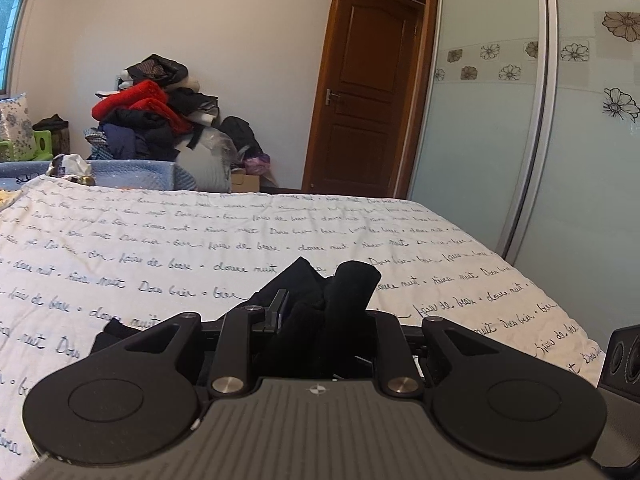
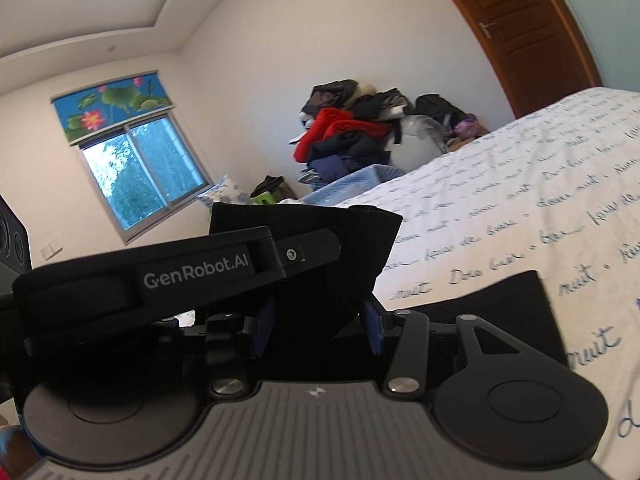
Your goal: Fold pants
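Pants point(image 1: 320, 300) bunched at 12 o'clock, clamped in jaws of left gripper point(image 1: 320, 312) and right gripper point(image 2: 320, 312), lifted off bed point(image 1: 200, 240), presumably to carry fold over.

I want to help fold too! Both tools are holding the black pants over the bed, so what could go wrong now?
1. The left tool pinches only a bunched bit of the soft black fabric pants, so they might slip out.
2. The right tool holds a thicker wad, so the fold on the white script-printed bedsheet may come out crooked.
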